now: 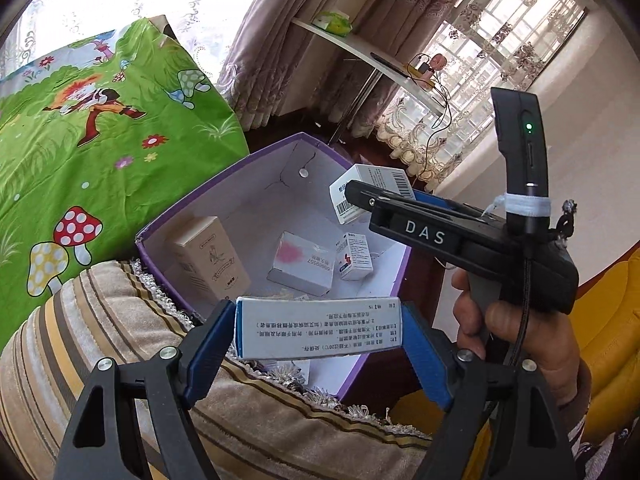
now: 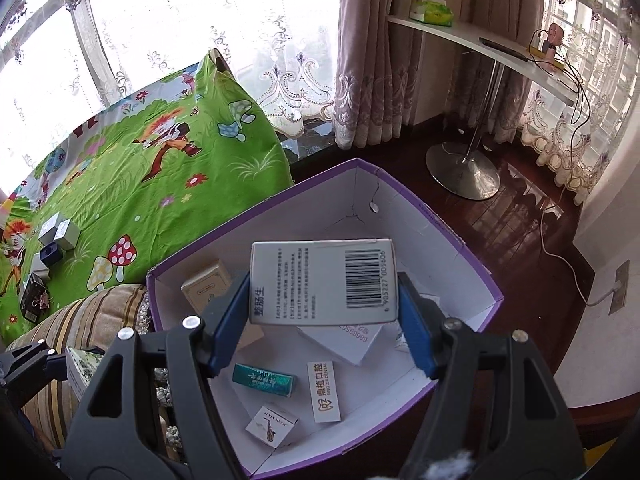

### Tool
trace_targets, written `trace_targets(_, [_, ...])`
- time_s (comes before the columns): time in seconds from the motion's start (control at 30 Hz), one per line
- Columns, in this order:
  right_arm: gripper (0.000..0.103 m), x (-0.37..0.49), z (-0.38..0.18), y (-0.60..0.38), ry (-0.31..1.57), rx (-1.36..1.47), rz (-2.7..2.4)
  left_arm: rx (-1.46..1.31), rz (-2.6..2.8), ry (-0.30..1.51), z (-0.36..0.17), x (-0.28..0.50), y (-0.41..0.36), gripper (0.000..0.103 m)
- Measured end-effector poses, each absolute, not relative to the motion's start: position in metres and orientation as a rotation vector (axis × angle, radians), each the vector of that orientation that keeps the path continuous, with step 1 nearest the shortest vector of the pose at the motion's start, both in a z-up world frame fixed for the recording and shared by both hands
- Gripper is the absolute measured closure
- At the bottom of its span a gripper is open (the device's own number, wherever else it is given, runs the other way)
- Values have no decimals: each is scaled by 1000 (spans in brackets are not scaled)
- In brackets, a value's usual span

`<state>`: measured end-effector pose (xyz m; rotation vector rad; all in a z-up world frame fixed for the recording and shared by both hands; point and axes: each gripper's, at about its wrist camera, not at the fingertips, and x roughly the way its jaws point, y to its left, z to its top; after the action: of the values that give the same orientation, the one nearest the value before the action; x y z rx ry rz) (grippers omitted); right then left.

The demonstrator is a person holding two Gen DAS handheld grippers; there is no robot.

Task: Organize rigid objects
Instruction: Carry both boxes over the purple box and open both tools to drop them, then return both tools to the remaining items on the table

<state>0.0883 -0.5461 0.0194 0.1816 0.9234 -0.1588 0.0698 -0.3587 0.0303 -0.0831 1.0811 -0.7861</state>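
- The left hand-held gripper point(image 1: 319, 330) clamps a long white-and-blue printed cardboard carton point(image 1: 318, 327) crosswise between its blue pads point(image 1: 211, 338), just above the near rim of the storage box.
- The right hand-held gripper point(image 2: 325, 309) grips a grey-white carton with a barcode panel point(image 2: 324, 282) between its own blue pads point(image 2: 230, 320), held over the box's open interior; in the left wrist view this same carton point(image 1: 370, 192) pokes out past the black gripper body marked "DAS".
- The storage box is an open cardboard box with purple outer walls and a white inside point(image 2: 452, 240), resting beside a striped beige cushion with a fringed edge point(image 1: 120, 308).
- Lying on the box floor: a tall cream carton point(image 2: 206, 286) against the left wall, a flat white carton with a pink patch point(image 1: 302, 262), a small white carton with a red-and-blue mark point(image 1: 354, 256), a teal foil-look pack point(image 2: 264, 378), a narrow white carton with gold lettering point(image 2: 323, 392), and a small white carton showing a saxophone drawing point(image 2: 272, 426).
- A green cartoon-print bedsheet with mushrooms point(image 2: 160, 176) lies left of the box, carrying several small grey, white and black boxes point(image 2: 56, 236) well apart from it.
- Beyond stand a white shelf-like bench on a chrome pedestal point(image 2: 476, 46) and lace curtains point(image 2: 280, 60).
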Motion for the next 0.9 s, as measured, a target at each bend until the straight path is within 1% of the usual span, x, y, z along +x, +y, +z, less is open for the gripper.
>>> trace_targets(0.3, [30, 88, 15, -555, 942, 188, -194, -84, -830, 1088, 29, 67, -366, 9])
trace_targets(0.47, [29, 90, 12, -551, 963, 178, -185, -115, -826, 1088, 30, 69, -360, 8])
trace_targets(0.6, [27, 91, 10, -548, 973, 174, -178, -128, -823, 1085, 32, 70, -357, 4])
trace_targets(0.9, [24, 91, 13, -542, 974, 163, -165, -159, -800, 1070, 37, 72, -339, 4])
